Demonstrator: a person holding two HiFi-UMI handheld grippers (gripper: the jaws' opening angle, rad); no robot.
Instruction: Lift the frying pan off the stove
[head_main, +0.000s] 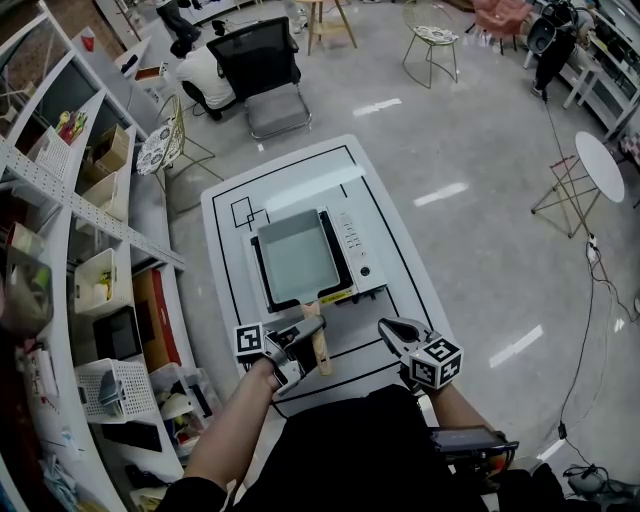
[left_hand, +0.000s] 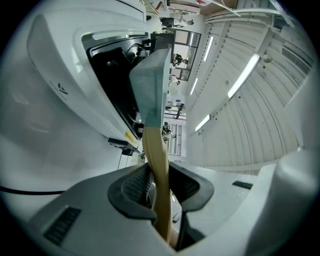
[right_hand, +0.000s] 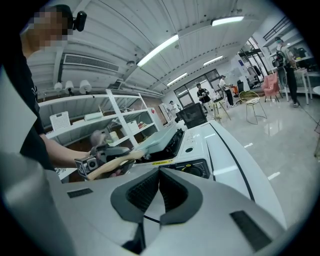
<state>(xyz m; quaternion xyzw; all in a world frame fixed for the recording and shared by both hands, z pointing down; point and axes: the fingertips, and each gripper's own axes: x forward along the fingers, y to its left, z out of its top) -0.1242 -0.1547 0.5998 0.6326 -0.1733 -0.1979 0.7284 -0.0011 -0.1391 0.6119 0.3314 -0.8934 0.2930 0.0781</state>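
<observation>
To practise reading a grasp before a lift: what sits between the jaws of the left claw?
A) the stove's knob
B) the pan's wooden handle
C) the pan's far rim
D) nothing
B: the left gripper view shows the wooden handle of the frying pan running through the left claw, a pad on either side.

Open-plan lab or test space, not a real kitchen. Polished grey floor (head_main: 480, 230), strip lights (right_hand: 157, 49) on a ribbed ceiling (right_hand: 125, 30), white shelves (head_main: 70, 200) loaded with bins (head_main: 112, 390) and boxes (head_main: 110, 150). Office chair (head_main: 262, 62) and wire chairs (head_main: 432, 40) stand loose. The stove (head_main: 355, 250) is a portable one on a white counter (head_main: 225, 215) marked with black lines (head_main: 243, 212).
</observation>
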